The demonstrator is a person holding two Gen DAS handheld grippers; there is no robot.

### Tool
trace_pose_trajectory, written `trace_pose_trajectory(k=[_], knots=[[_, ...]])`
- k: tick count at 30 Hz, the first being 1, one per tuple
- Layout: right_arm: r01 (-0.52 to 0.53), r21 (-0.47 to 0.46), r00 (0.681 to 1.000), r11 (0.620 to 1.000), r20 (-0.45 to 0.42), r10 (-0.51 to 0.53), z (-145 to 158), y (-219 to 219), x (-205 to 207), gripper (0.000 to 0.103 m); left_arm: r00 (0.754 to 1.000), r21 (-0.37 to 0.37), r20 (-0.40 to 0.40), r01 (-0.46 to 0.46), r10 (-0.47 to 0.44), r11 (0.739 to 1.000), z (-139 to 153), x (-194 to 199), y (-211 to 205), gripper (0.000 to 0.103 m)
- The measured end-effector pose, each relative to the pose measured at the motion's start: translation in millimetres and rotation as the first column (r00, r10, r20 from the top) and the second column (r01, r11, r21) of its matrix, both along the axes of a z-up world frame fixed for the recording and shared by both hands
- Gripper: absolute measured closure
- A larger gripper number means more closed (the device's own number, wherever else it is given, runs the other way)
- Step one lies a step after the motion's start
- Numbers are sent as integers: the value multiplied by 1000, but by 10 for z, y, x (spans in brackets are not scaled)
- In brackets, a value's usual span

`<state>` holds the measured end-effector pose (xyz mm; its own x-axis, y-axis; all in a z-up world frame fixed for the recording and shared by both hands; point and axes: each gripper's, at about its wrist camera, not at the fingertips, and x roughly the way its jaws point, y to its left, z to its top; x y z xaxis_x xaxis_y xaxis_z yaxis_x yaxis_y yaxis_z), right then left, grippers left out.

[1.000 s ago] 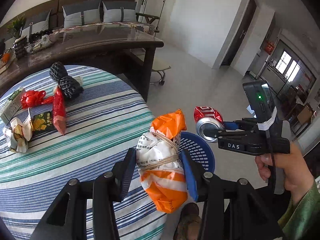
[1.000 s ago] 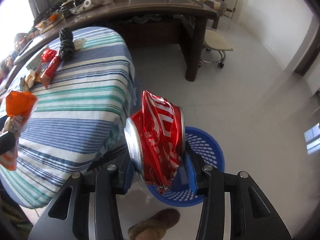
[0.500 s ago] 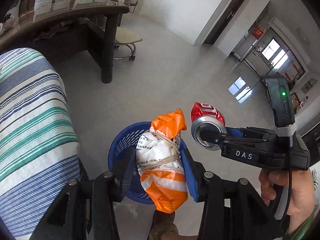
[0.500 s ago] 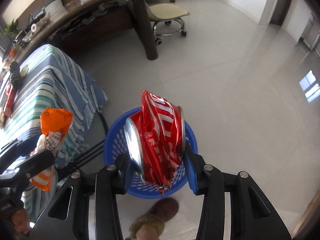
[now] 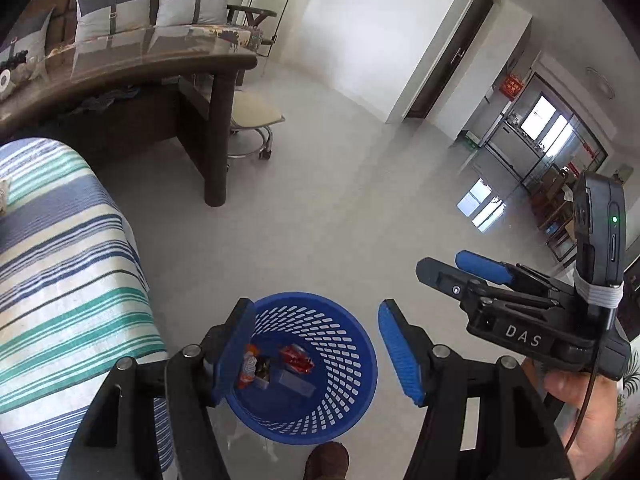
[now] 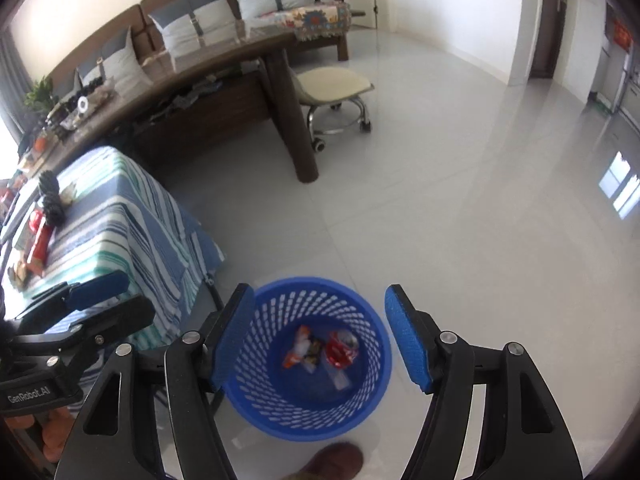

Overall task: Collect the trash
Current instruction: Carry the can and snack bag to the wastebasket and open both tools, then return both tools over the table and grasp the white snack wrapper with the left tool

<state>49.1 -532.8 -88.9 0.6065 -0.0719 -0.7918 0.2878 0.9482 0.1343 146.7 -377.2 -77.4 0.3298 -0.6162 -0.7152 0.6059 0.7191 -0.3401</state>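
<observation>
A blue mesh basket [image 5: 352,364] [image 6: 368,392] stands on the floor beside the striped table. Inside it lie the crushed red can [image 5: 297,359] [image 6: 341,350] and the orange and white snack bag [image 5: 248,366] [image 6: 297,348]. My left gripper [image 5: 318,346] is open and empty above the basket. My right gripper [image 6: 320,342] is open and empty above it too, and also shows in the left wrist view [image 5: 448,270]. The left gripper shows at the left of the right wrist view [image 6: 86,296].
The striped table [image 6: 132,216] [image 5: 60,264] still holds a red wrapper [image 6: 40,244], black pinecone-like things [image 6: 52,200] and other litter. A dark wooden desk [image 5: 120,80], a wheeled stool [image 6: 334,88] and my shoe [image 6: 332,460] are near.
Both grippers opened over the basket. The snack bag and the crushed can dropped from them into the basket.
</observation>
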Motion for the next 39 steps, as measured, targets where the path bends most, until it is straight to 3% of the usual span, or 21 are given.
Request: trace_pose_trajectory(k=[3, 6, 13, 17, 26, 30, 33, 37, 39], knots=[[-9, -90, 989, 996, 147, 22, 367, 183, -76, 28, 996, -34, 89, 0, 3, 999, 355, -229, 273, 33], [-28, -156, 973, 987, 220, 62, 565, 410, -101, 21, 990, -40, 142, -15, 20, 999, 507, -465, 591, 25], [-169, -135, 961, 976, 197, 193, 530, 1059, 3, 17, 983, 70, 93, -165, 158, 984, 72, -833, 1515, 25], [-293, -151, 934, 944, 165, 316, 420, 1651, 48, 17, 956, 148, 104, -288, 274, 946, -127, -887, 2177, 25], [-549, -134, 819, 825, 112, 563, 108, 2944, 166, 17, 848, 161, 145, -529, 510, 834, -153, -766, 3452, 25], [-617, -117, 777, 778, 67, 626, -60, 3378, 226, 17, 816, 125, 118, -578, 567, 806, -70, -618, 3670, 25], [-639, -139, 758, 756, 49, 650, -120, 3556, 280, 17, 799, 108, 145, -600, 584, 793, 65, -421, 3698, 25], [-637, -123, 761, 761, 56, 647, -127, 3630, 381, 17, 790, 150, 225, -607, 571, 781, 171, 9, 3547, 25], [-630, -107, 767, 769, 70, 638, -98, 3620, 420, 17, 774, 201, 250, -630, 582, 750, 115, 256, 3490, 25]])
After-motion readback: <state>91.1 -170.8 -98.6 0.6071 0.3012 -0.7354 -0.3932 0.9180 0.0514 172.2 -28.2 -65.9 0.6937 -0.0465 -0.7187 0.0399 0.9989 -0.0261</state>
